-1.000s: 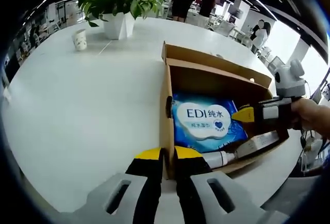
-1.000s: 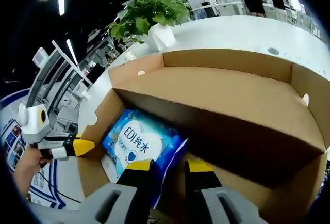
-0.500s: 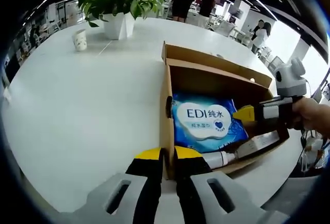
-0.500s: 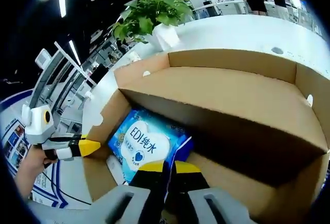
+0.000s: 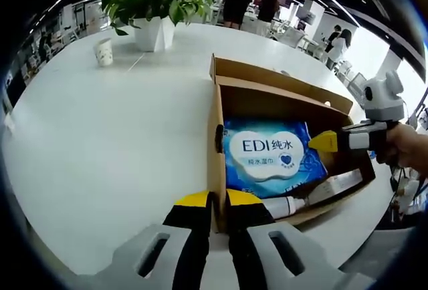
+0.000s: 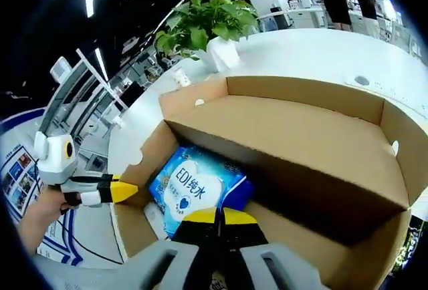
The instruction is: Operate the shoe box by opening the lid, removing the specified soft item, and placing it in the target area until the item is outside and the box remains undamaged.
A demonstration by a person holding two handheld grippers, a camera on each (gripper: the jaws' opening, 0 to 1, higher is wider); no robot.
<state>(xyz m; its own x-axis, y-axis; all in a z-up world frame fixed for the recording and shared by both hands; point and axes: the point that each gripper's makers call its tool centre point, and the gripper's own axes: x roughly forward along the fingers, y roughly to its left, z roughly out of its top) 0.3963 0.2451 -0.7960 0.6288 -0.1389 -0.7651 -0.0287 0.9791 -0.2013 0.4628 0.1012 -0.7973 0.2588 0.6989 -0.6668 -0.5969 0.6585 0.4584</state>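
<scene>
White tabletop (image 5: 100, 150) spreads broad and bare around an open cardboard shoe box (image 5: 215, 119), with an office floor and standing people far behind.

Nearest in the left gripper view, the left gripper (image 5: 214, 204) has its yellow-tipped jaws narrowed on the box's near side wall, one jaw outside it and one inside, steadying the box. Just past those jaws, inside the box, lies the soft item, a blue wipes pack (image 5: 267, 153) printed "EDI", flat on the box floor with its long axis running along the length of the box. A white tube (image 5: 314, 193) lies between the pack and the box's low front wall.

The right gripper (image 5: 334, 141) reaches in over the far end of the box and hangs at the pack's far short edge, so it is the nearer one for the lift. In the right gripper view its jaws (image 6: 215, 218) appear drawn nearly together just at the pack's edge (image 6: 194, 186); whether they pinch the wrapper cannot be told. The lid (image 6: 301, 136) stands open as a tall flap beside the pack, so the way out is straight up and away from that flap.

Beyond the box, well apart from it, stand a paper cup (image 5: 103, 51) and a potted plant (image 5: 155, 9), leaving open tabletop on that side for setting the pack down.
</scene>
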